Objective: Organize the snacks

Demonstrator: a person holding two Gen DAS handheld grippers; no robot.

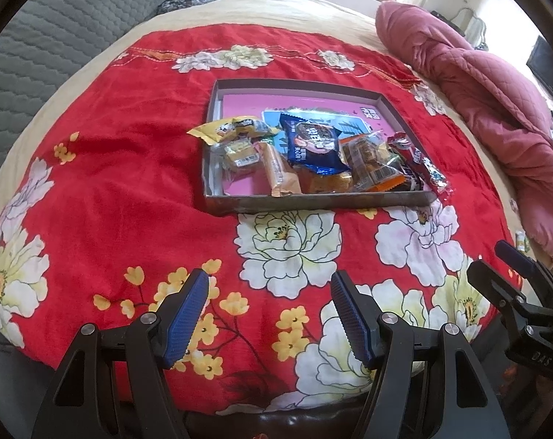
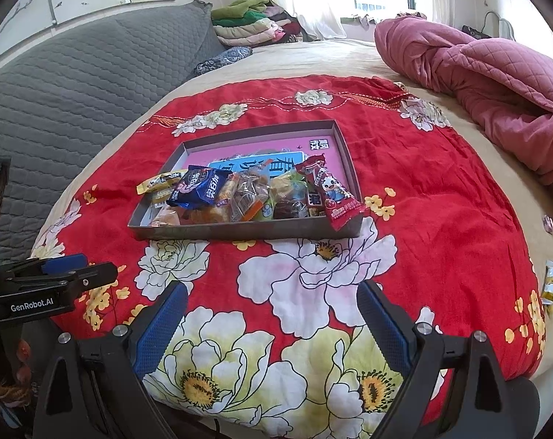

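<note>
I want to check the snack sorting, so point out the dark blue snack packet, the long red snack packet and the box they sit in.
dark blue snack packet (image 1: pixel 314 144), left wrist view, printed front.
long red snack packet (image 2: pixel 331 192), right wrist view, cartoon figure.
box (image 2: pixel 247 232), right wrist view, near outer wall.

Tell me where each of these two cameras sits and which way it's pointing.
Left wrist: on the left gripper, angled down over the red floral cloth at the snack box; its own blue fingers show, the right gripper beside them.
Right wrist: on the right gripper, facing the same box; the left gripper shows at the left edge.
Shared: box, cloth, pink quilt.
</note>
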